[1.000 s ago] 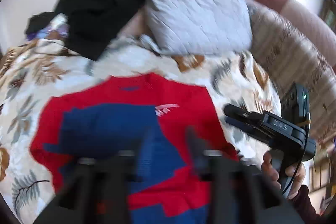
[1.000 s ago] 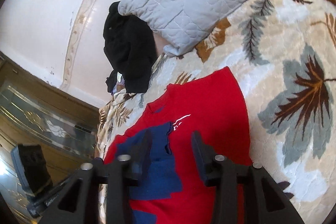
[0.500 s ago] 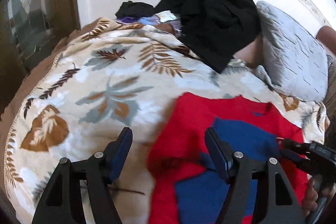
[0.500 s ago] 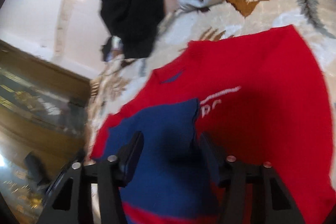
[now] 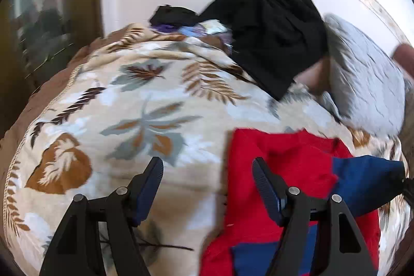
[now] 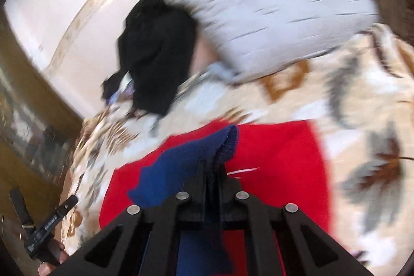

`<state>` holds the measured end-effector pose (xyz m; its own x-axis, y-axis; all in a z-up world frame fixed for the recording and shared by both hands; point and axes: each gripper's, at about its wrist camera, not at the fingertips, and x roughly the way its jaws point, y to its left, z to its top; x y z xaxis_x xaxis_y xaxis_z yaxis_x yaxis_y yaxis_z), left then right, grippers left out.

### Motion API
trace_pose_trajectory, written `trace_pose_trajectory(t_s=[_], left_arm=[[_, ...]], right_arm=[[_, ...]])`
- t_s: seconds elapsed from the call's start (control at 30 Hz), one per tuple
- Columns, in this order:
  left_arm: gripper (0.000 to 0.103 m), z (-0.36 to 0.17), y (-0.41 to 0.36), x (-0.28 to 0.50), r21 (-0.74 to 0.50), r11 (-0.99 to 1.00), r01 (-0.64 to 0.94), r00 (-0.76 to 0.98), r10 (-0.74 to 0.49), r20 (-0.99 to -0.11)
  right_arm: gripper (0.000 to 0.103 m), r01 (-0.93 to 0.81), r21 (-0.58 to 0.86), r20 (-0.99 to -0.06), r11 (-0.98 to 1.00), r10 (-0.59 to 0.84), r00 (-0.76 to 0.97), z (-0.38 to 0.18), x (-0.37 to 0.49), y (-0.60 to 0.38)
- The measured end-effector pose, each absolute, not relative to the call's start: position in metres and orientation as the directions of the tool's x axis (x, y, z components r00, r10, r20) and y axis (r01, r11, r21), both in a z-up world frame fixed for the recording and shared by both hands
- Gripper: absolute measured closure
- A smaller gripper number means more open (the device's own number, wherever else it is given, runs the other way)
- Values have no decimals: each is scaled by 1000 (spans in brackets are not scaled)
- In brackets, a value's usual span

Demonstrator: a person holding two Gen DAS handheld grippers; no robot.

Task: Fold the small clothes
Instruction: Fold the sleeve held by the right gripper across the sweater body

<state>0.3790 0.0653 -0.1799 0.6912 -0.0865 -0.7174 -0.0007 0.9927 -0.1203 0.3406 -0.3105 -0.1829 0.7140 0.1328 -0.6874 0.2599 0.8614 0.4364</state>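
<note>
A red sweater (image 5: 282, 172) with navy blue sleeves lies on a leaf-patterned blanket (image 5: 145, 120). My right gripper (image 6: 211, 170) is shut on a navy blue sleeve (image 6: 191, 159) and holds it lifted over the red body (image 6: 282, 162); the lifted sleeve shows in the left wrist view (image 5: 362, 185) at the right edge. My left gripper (image 5: 207, 180) is open and empty, over the blanket at the sweater's left edge. It also shows at the lower left of the right wrist view (image 6: 51, 221).
A black garment (image 5: 271, 32) lies heaped at the far side of the bed, next to a grey quilted pillow (image 5: 362, 84). Small dark and purple items (image 5: 176, 22) lie by the white wall. A wooden glazed door (image 5: 46, 17) stands at the left.
My right gripper has shut on the navy sleeve and lifted it across the red body. My left gripper opened and swung to the sweater's left edge.
</note>
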Motion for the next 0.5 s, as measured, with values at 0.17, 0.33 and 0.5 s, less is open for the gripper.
trace_pose_trajectory(t_s=[0.17, 0.33, 0.5], left_arm=[[31, -213, 18, 387, 1, 993, 114, 581, -66, -811], [31, -244, -6, 389, 148, 978, 148, 530, 48, -847], [31, -231, -6, 385, 84, 984, 158, 569, -21, -822]], right_arm=[[89, 427, 497, -801, 756, 208, 562, -236, 336, -352], [73, 420, 547, -739, 725, 182, 649, -231, 311, -371], [62, 300, 575, -653, 762, 206, 728, -215, 303, -367]])
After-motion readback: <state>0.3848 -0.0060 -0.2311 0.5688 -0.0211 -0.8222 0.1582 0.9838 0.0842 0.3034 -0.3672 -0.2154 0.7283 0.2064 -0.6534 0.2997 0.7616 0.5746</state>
